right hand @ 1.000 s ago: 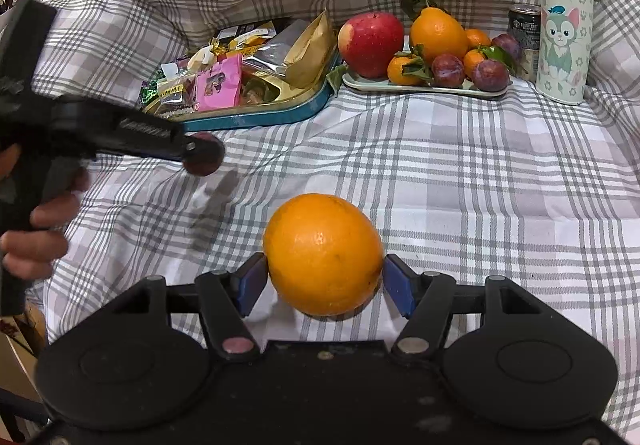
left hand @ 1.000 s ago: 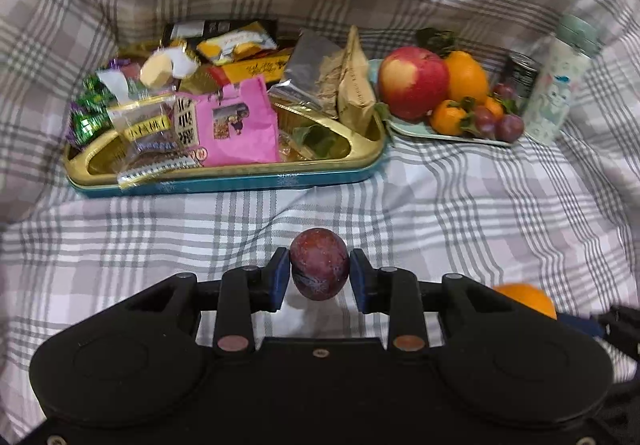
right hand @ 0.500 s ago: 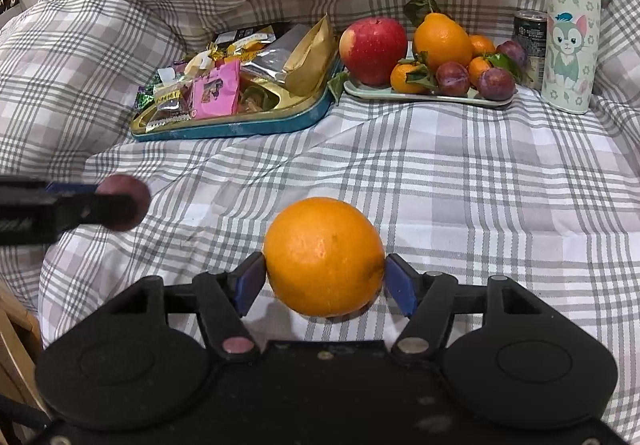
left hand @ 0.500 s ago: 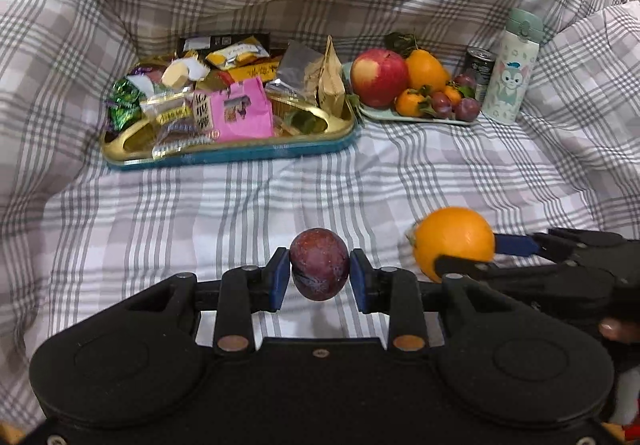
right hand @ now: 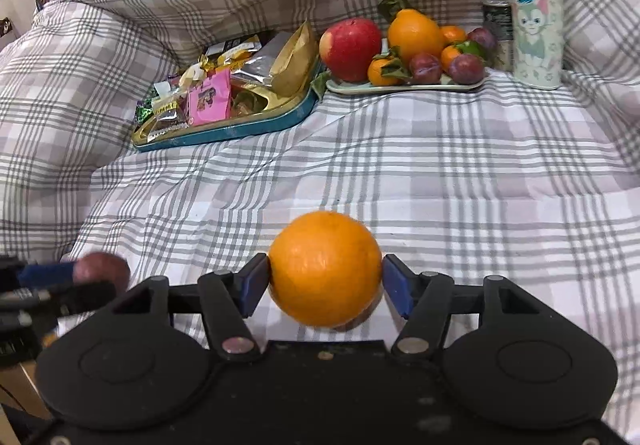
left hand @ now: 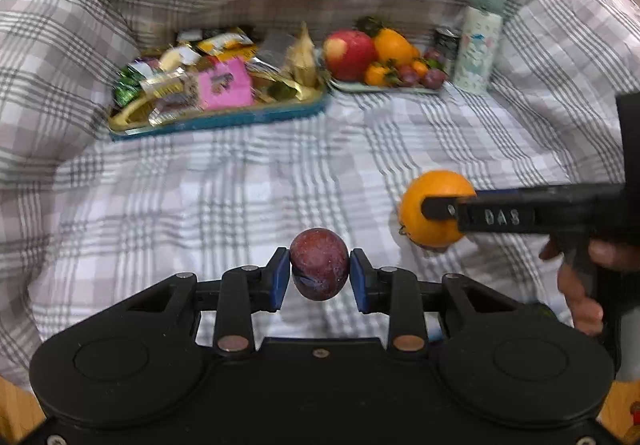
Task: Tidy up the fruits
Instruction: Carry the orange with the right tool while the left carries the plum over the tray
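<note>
left wrist view: left gripper (left hand: 319, 277) clamps plum (left hand: 319, 269); right gripper (right hand: 325, 285) clamps orange (right hand: 325, 268).

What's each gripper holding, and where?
Left gripper clamps the plum by its sides; right gripper clamps the orange by its sides.

Each black claw (left hand: 319, 276) has blue pads (left hand: 280, 277), copper-coloured pivot screws and round housings.

We see grey-white plaid blanket (right hand: 440, 165), orange orange (right hand: 325, 268), dark purple-red plum (left hand: 319, 269), teal-gold snack tray (right hand: 240, 129), red apple (right hand: 351, 49), pink packet (right hand: 210, 101).
</note>
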A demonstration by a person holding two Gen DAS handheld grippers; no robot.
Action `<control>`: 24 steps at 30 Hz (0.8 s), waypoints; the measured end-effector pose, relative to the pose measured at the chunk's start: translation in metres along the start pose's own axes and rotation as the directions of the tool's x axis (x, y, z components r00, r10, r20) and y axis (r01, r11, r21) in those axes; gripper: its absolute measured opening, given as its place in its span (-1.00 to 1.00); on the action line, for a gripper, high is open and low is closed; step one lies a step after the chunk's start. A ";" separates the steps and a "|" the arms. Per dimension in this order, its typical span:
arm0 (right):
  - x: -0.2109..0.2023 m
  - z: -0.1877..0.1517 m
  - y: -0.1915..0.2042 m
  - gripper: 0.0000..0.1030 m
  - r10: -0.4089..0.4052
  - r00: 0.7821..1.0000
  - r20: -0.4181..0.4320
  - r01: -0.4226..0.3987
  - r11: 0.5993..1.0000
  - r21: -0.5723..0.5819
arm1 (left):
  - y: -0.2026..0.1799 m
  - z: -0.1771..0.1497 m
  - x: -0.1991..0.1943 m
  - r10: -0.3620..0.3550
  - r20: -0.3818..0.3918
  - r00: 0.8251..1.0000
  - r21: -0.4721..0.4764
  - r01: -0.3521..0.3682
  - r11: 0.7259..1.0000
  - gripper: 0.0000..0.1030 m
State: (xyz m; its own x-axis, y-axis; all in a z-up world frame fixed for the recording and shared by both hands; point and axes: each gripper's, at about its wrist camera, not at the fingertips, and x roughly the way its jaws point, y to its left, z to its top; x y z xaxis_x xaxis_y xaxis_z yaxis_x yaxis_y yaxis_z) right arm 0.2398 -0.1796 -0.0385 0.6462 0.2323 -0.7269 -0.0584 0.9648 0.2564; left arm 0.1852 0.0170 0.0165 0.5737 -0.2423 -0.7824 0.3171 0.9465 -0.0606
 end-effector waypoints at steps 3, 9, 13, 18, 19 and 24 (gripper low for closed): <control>-0.006 -0.005 -0.001 0.25 -0.017 1.000 -0.018 0.017 1.000 -0.010 | -0.010 -0.010 -0.002 -0.020 -0.020 1.000 -0.003 0.020 1.000 -0.21; -0.006 -0.009 -0.001 0.26 -0.020 1.000 -0.014 0.019 1.000 -0.020 | -0.022 -0.023 -0.006 -0.028 -0.033 0.999 0.003 0.028 1.000 -0.21; -0.001 -0.005 -0.001 0.29 -0.030 1.000 -0.007 0.030 1.000 -0.001 | -0.025 -0.027 -0.005 -0.024 -0.039 0.999 -0.005 0.024 1.000 -0.21; 0.007 0.000 -0.002 0.33 -0.029 0.999 -0.016 0.030 0.999 0.012 | -0.027 -0.030 -0.003 -0.022 -0.040 0.999 -0.008 0.022 1.000 -0.21; 0.008 0.000 -0.001 0.33 -0.029 1.000 -0.013 0.029 1.000 0.012 | -0.028 -0.030 -0.003 -0.022 -0.041 0.999 -0.007 0.022 1.000 -0.21; 0.006 0.000 -0.005 0.30 -0.017 1.000 -0.003 0.018 0.999 0.037 | -0.029 -0.032 -0.002 -0.031 -0.051 0.998 -0.013 0.031 0.999 -0.21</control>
State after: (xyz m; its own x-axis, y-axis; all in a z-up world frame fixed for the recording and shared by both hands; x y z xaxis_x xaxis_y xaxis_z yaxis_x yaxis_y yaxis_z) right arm 0.2443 -0.1828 -0.0442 0.6445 0.2158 -0.7335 -0.0188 0.9635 0.2670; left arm 0.1503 -0.0035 -0.0002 0.5244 -0.2606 -0.8106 0.3246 0.9413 -0.0927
